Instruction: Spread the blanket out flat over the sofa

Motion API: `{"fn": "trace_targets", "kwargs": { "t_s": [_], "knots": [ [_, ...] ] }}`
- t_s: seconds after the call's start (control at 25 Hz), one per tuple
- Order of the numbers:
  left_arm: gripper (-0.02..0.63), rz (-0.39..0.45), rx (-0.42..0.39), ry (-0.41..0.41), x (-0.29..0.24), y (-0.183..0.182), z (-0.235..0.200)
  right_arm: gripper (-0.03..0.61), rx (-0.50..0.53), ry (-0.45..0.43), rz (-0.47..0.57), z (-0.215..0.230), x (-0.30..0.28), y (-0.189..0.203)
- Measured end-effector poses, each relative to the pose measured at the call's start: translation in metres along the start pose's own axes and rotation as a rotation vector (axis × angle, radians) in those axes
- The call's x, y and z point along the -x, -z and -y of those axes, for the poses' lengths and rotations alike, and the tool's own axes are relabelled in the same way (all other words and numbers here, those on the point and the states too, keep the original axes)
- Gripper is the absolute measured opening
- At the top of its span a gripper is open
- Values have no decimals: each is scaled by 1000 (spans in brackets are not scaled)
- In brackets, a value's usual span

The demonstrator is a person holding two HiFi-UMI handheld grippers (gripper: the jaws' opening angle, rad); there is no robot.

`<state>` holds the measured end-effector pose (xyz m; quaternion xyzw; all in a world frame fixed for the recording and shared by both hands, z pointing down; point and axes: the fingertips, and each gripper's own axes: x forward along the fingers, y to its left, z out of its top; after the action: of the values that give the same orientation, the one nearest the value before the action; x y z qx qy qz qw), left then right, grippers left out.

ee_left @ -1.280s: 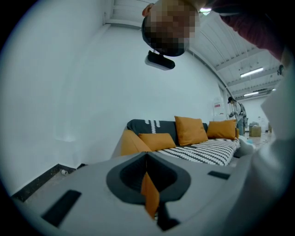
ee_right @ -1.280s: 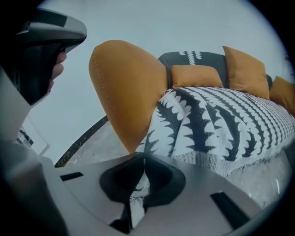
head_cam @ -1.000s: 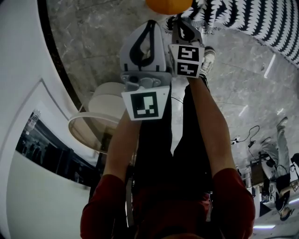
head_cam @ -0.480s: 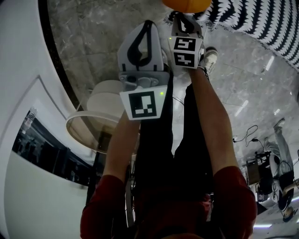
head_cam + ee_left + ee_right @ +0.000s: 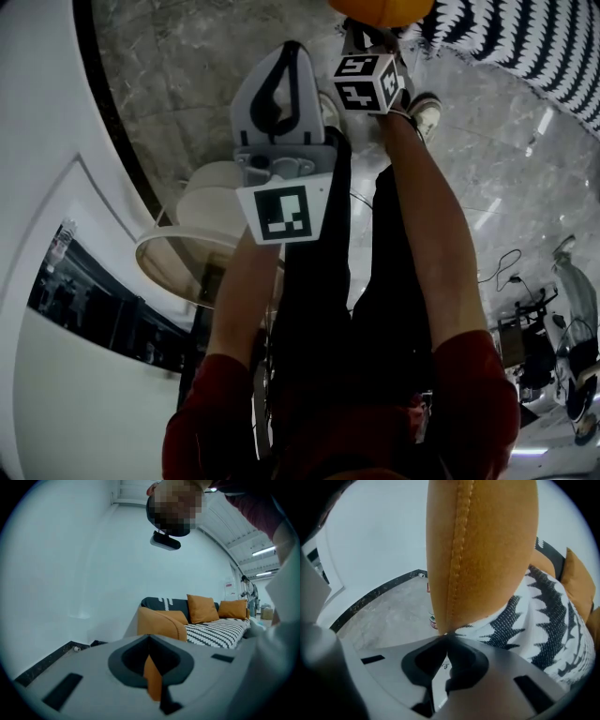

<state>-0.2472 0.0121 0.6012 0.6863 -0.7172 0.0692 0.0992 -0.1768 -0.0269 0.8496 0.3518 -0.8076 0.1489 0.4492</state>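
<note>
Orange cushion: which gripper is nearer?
Right. The right gripper is shut on the orange cushion's lower corner. The left gripper is beside it, shut, clear of the cushion, pointing toward the sofa.

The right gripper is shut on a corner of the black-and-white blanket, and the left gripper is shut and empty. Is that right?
Not quite: the right gripper is shut on a corner of the orange cushion, not the blanket, which lies behind it. The right gripper view shows this. The left gripper is shut and empty, as stated.
</note>
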Motion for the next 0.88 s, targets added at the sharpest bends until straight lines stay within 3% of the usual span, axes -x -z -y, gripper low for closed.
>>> {"fn": "trace_targets", "kwargs": {
  "t_s": [0.56, 0.88],
  "knots": [
    [17, -19, -5, 0, 4, 12, -10, 17, 44, -17, -105, 11, -32, 21],
    [17, -30, -13, 11, 6, 16, -6, 17, -11, -2, -98, 13, -33, 25]
  ]
}}
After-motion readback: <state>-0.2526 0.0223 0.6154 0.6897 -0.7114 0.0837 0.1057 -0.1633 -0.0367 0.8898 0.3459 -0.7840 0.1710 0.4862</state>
